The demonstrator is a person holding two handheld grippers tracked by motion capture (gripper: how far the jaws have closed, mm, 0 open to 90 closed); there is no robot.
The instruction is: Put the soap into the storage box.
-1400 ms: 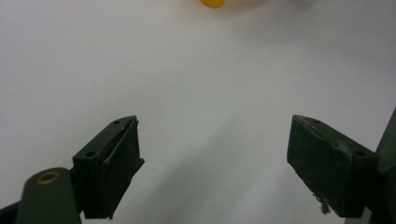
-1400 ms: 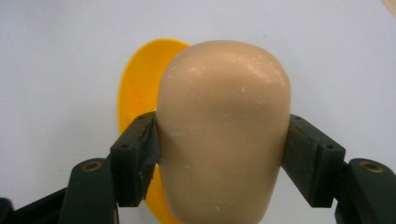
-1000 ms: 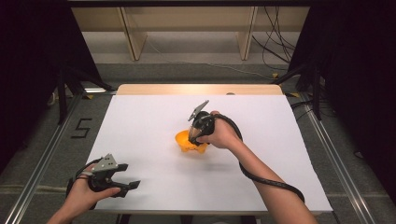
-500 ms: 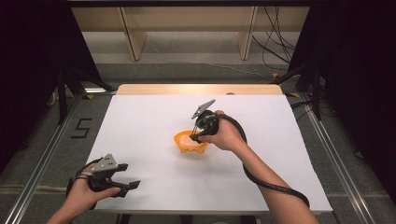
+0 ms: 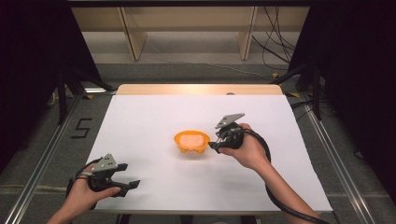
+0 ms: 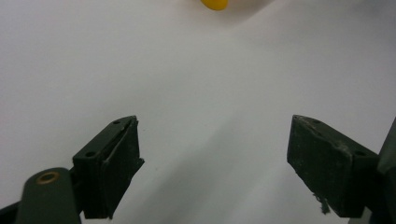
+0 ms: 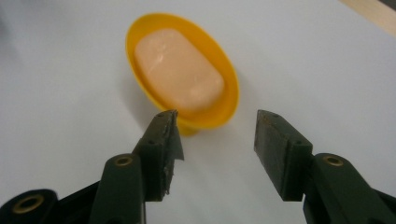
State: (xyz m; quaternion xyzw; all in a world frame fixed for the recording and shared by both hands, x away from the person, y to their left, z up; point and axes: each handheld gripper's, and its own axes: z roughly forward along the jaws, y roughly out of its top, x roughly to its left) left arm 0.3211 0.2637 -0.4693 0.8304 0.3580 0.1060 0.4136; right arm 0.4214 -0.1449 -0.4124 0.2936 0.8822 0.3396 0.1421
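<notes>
Sitting just beyond right gripper — yellow soap dish with soap, untouched; fingers empty, narrowly parted.

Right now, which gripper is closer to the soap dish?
Right. The right gripper sits just beside the soap dish, apart from it; the left gripper rests far off near the table's near-left corner.

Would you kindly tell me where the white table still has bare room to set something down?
The table is bare along the far edge beyond the yellow dish holding the soap, across the left side between dish and left gripper, and at the near middle. It is crowded only at the centre, where the right gripper sits just right of the dish.
</notes>
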